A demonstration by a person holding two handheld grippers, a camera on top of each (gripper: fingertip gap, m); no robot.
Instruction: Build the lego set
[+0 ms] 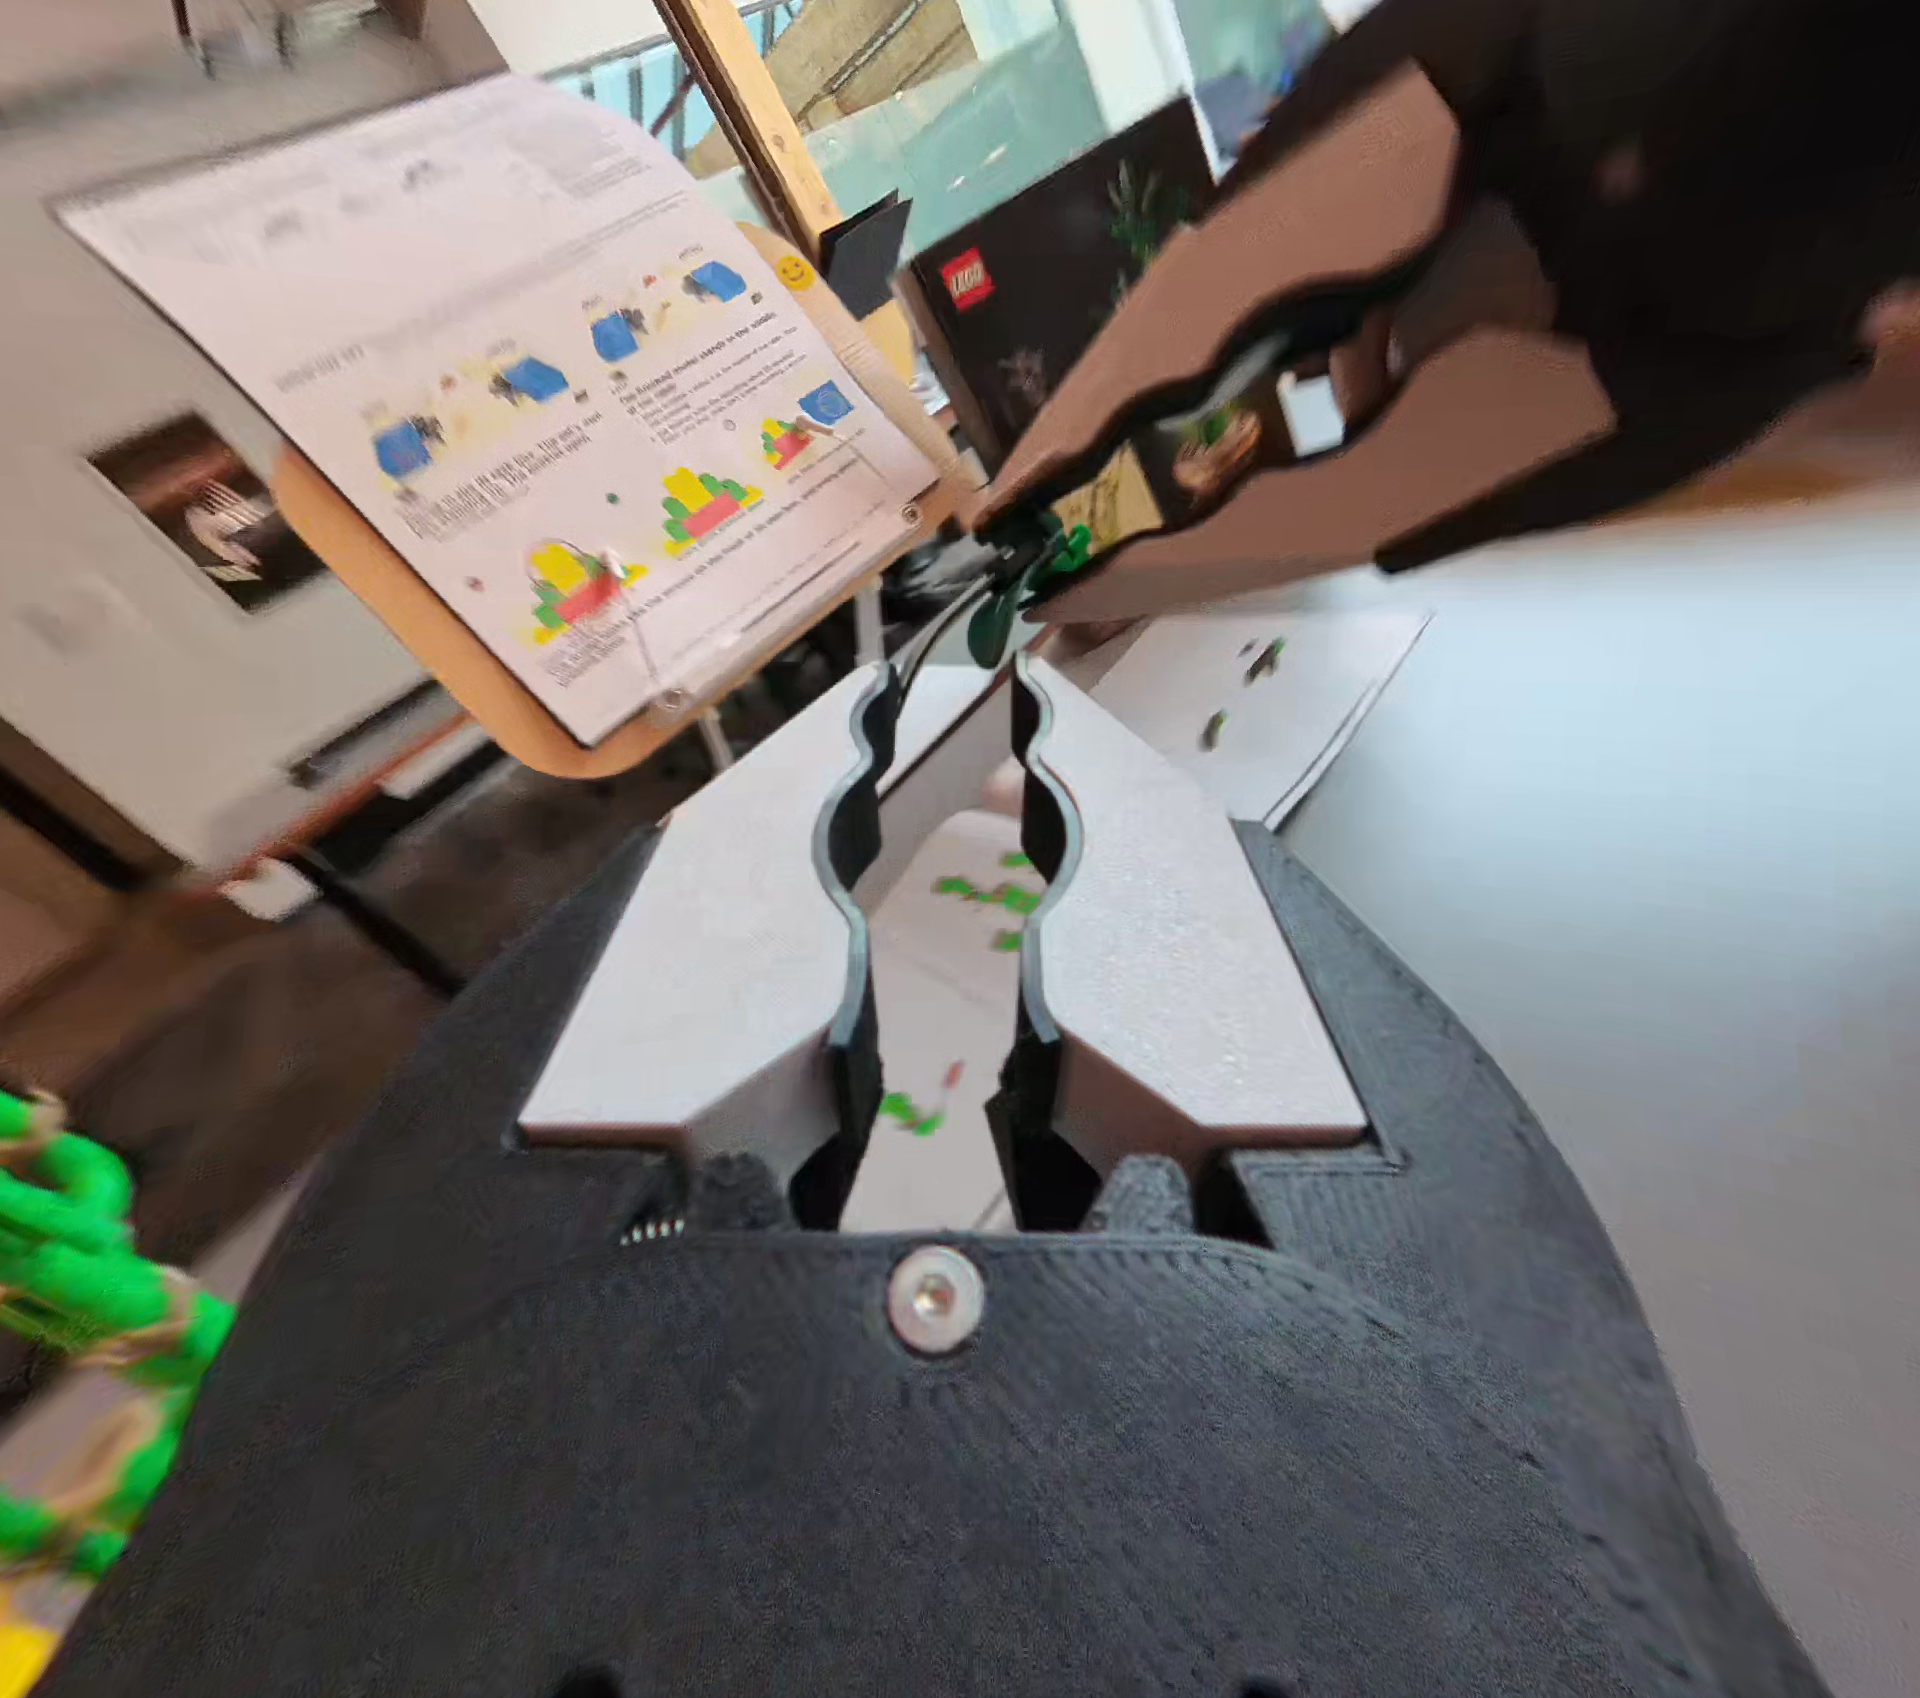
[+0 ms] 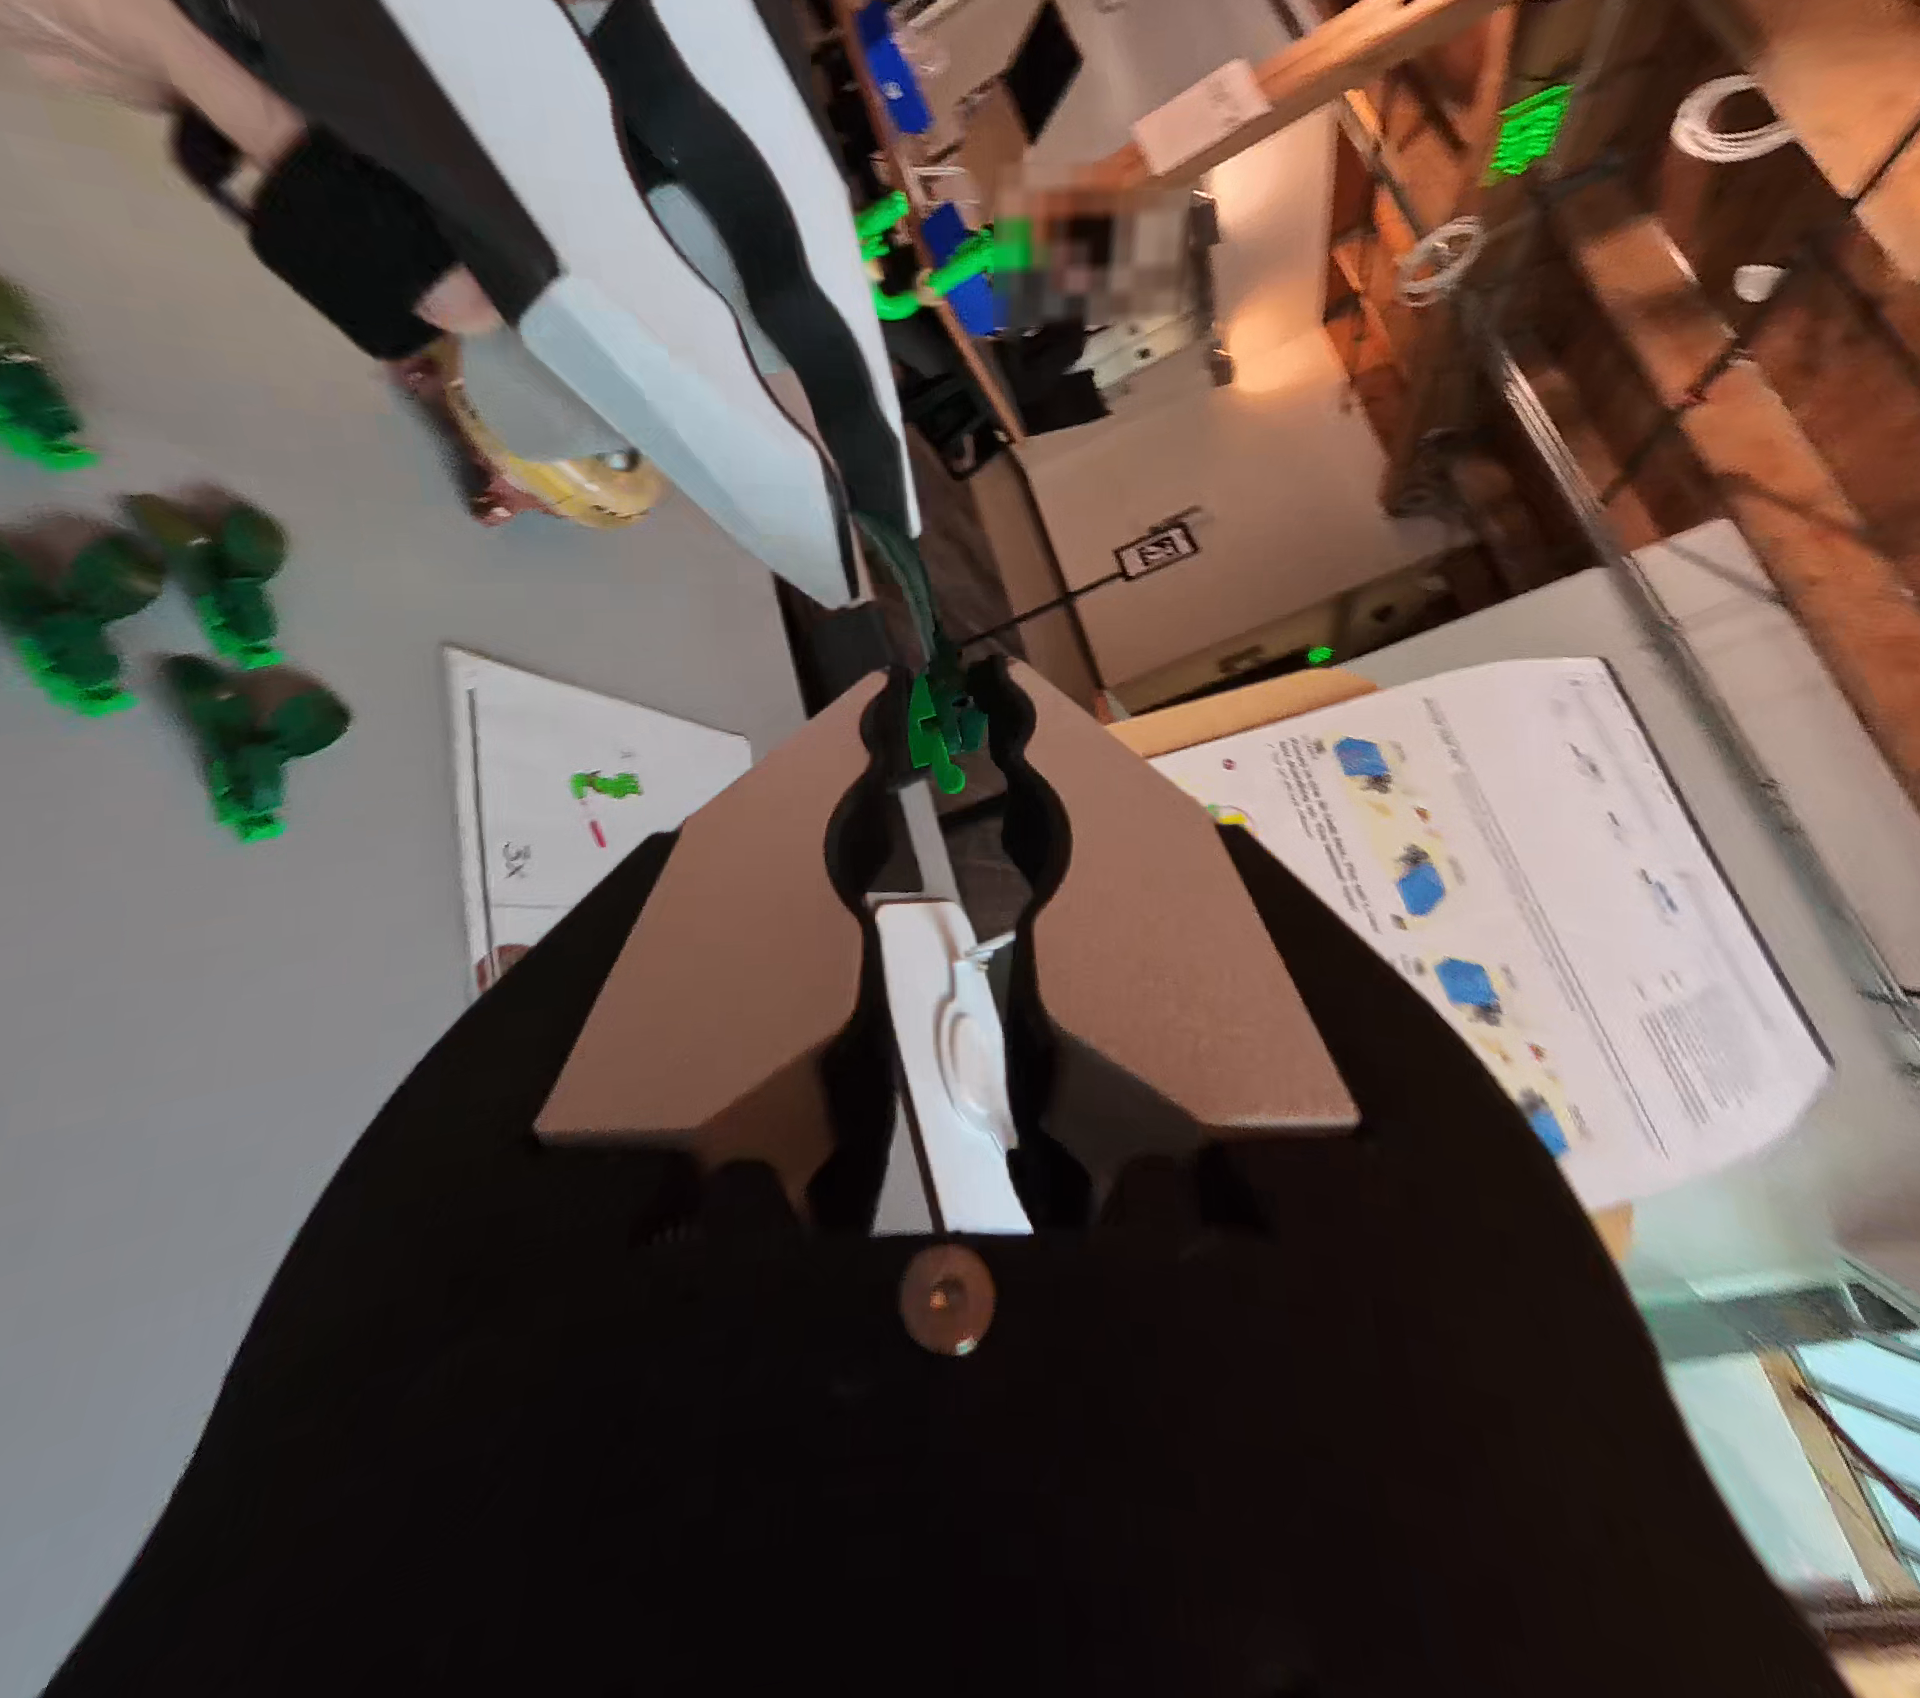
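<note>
Left claw (image 1: 951, 677) with grey fingers, nearly closed on a thin dark stem (image 1: 925, 646), stem running forward from its tips, right claw (image 1: 1023, 562) with brown fingers pinching a green leafy lego piece (image 2: 940, 729) at the stem's far end, above the white surface (image 1: 1621, 973)

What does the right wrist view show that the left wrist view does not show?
Only the right wrist view shows the green plant pieces on the grey table and a gloved hand. Only the left wrist view shows a black box and a green chain. Both show the brown right claw, the white left claw, the green piece between them, and the instruction sheet.
</note>
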